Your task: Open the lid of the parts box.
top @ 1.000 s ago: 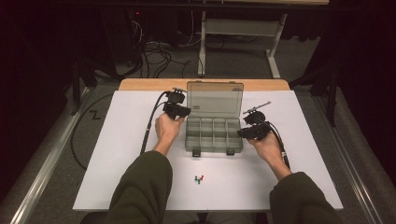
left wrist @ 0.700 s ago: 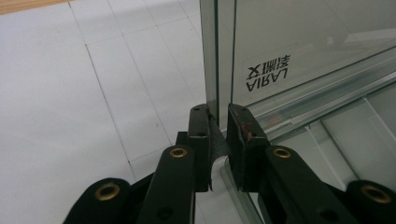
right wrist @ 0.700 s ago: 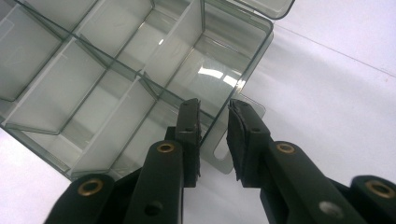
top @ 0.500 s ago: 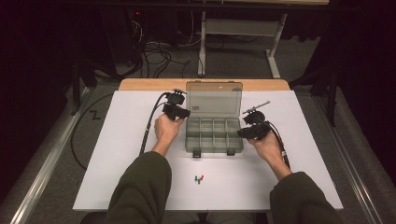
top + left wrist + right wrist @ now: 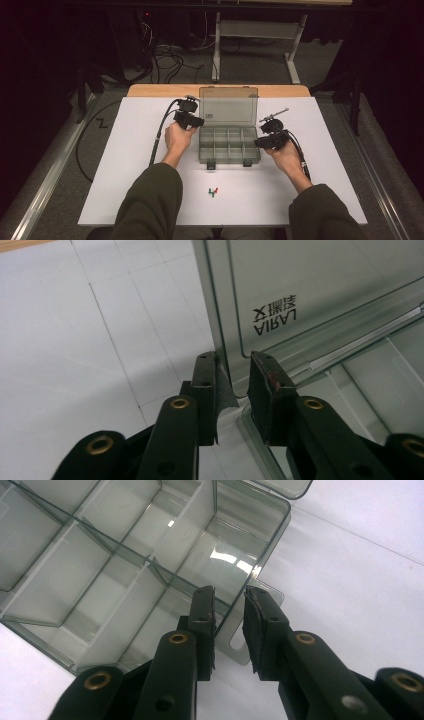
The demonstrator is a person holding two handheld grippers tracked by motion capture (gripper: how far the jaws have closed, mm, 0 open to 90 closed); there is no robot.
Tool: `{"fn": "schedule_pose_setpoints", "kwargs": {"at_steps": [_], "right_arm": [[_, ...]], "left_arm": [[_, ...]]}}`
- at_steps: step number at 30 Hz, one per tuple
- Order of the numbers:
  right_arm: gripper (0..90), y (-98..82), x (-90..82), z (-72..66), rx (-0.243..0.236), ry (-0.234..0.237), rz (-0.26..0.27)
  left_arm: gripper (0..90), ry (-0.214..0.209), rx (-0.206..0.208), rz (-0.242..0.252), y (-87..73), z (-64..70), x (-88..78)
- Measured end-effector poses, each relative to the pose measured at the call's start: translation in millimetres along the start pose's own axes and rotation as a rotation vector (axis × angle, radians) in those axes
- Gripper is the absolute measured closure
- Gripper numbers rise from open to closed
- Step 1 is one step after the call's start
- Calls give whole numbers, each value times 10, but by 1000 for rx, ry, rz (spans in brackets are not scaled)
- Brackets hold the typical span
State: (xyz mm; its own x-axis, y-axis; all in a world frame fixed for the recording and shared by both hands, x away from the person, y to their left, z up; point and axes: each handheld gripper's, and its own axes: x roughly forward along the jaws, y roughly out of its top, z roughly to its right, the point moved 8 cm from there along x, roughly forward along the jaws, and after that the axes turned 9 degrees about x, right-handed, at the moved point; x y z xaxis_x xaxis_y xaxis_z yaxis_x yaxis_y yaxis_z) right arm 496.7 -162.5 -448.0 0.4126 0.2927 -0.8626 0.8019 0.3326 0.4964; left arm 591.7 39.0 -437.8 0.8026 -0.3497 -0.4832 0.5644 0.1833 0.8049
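White tabletop | we are seeing small red and green bits lying nearest us | beyond, we are bracing the clear organizer box, right gripper straddling its side wall, jaws slightly parted | left gripper astride the raised lid, jaws just opening, pads off it | lid print reading mirrored "AIRAJ".

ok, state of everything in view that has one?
organizer box: open, compartments empty
lid: raised upright at the back
left gripper: jaws just opened, astride the lid's edge, a gap shows
right gripper: astride the box's side wall, grip unclear
small coloured pieces: loose on the table
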Motion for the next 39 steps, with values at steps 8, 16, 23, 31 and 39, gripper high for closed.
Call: {"fn": "schedule_pose_setpoints", "kwargs": {"at_steps": [8,16,23,31,39], "right_arm": [[771,-2,1,-1,-3,-1,6],[771,-1,1,-4,-12,-7,10],[736,-3,-3,-14,-16,0,13],[689,-11,-62,-41,-14,21,40],[636,-49,-228,-95,-14,55,118]], "left_arm": [[613,0,10,7,13,7,-29],[545,-2,30,19,45,12,-92],[502,-9,49,38,66,18,-212],[456,-20,82,67,64,-30,-467],[421,-59,110,110,-22,-20,-833]]}}
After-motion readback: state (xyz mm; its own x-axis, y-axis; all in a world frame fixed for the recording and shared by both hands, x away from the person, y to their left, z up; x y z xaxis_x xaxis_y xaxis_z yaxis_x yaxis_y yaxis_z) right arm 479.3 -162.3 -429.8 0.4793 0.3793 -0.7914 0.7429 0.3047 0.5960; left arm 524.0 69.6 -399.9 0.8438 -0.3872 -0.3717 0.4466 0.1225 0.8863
